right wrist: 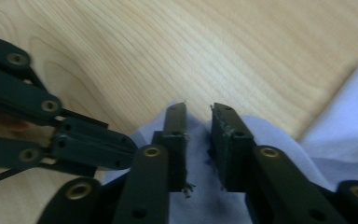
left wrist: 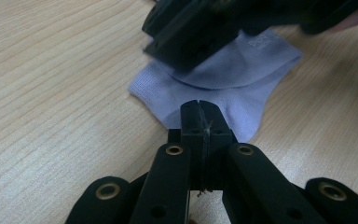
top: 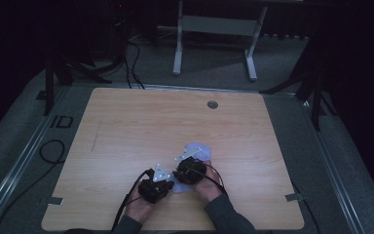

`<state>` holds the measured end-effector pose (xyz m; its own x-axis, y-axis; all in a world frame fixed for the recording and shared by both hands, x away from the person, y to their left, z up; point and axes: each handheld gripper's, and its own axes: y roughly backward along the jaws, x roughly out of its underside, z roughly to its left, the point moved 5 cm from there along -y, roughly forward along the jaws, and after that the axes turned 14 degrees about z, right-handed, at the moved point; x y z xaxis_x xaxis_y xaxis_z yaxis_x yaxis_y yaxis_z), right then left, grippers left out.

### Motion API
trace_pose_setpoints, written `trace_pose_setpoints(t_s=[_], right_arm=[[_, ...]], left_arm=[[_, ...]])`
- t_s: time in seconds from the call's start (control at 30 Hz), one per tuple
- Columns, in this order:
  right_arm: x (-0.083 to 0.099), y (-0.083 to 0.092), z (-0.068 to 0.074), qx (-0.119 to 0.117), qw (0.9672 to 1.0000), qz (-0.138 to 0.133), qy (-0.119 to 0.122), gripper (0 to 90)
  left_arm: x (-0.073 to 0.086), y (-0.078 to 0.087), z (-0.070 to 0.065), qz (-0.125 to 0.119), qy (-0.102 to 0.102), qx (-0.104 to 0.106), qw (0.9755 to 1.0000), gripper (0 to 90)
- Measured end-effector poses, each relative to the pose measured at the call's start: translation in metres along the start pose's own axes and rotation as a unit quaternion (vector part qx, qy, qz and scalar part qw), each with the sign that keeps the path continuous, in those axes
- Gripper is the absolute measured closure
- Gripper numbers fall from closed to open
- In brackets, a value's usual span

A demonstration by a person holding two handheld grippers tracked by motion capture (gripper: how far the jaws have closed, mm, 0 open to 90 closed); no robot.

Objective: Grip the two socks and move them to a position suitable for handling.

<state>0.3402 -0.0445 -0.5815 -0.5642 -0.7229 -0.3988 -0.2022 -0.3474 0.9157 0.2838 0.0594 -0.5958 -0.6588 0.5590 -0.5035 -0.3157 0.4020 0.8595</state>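
**Sock work barely begun, both grippers at the cloth**

Dim room, wood table (top: 126, 126) w/ a grommet hole (top: 213, 104) near the far edge; a person's hands are coming in from the near side, each carrying a gripper.

Pale lilac sock (left wrist: 233, 88) is lying flat on the table, just ahead of the left gripper (left wrist: 199, 112) & partly under the right gripper (right wrist: 198, 116). In the left gripper view its cuff part looks doubled over the foot part, so maybe one fold is already sitting there, though I can't tell if that's deliberate.

Left gripper: jaws are pressing together, tips sitting right at the sock's near edge; can't tell if any fabric is pinched btw them. Right gripper: jaws are standing narrowly apart, cloth showing in the gap & beneath, nothing clamped yet. The 2 tools are working nearly touching each other.

Judgement: early stage. No firm grasp showing; gripping, lifting & folding or laying out are all looking like they're left to do
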Motion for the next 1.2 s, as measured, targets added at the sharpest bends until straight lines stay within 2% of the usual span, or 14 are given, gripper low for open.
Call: trace_pose_setpoints(t_s=[0.07, 0.17, 0.27, 0.33, 0.47, 0.67, 0.83, 1.2], right_arm=[[0.000, -0.002, 0.001, -0.007, 1.0000, 0.002, -0.002, 69.0], [-0.002, -0.004, 0.004, 0.010, 0.9999, 0.005, 0.013, 67.4], [-0.003, -0.004, 0.005, 0.033, 0.9993, 0.011, 0.015, 76.0], [-0.004, -0.004, 0.003, 0.035, 0.9993, 0.011, 0.010, 81.8], [-0.003, -0.002, 0.002, 0.037, 0.9993, 0.009, 0.007, 86.8], [-0.001, 0.011, 0.003, 0.025, 0.9994, -0.021, 0.007, 87.3], [0.004, 0.024, 0.003, 0.023, 0.9991, -0.036, 0.005, 87.3], [0.025, 0.051, -0.003, 0.024, 0.9969, -0.072, -0.020, 87.2]], left_arm=[[0.000, 0.000, 0.000, 0.000, 0.000, 0.000, 1.0000, 90.0], [0.000, 0.000, 0.000, 0.000, 0.000, 0.000, 1.0000, 90.0], [0.000, 0.000, 0.000, 0.000, 0.002, 0.001, 1.0000, 90.0], [0.000, 0.000, 0.000, 0.000, 0.002, 0.001, 1.0000, 90.0], [0.000, 0.000, 0.000, 0.000, 0.003, 0.002, 1.0000, 90.0], [0.000, 0.000, 0.001, 0.000, 0.002, 0.003, 1.0000, 89.9], [0.000, 0.000, 0.001, 0.000, 0.003, 0.002, 1.0000, 89.8], [0.000, 0.000, 0.001, 0.000, 0.002, 0.004, 1.0000, 89.7]])
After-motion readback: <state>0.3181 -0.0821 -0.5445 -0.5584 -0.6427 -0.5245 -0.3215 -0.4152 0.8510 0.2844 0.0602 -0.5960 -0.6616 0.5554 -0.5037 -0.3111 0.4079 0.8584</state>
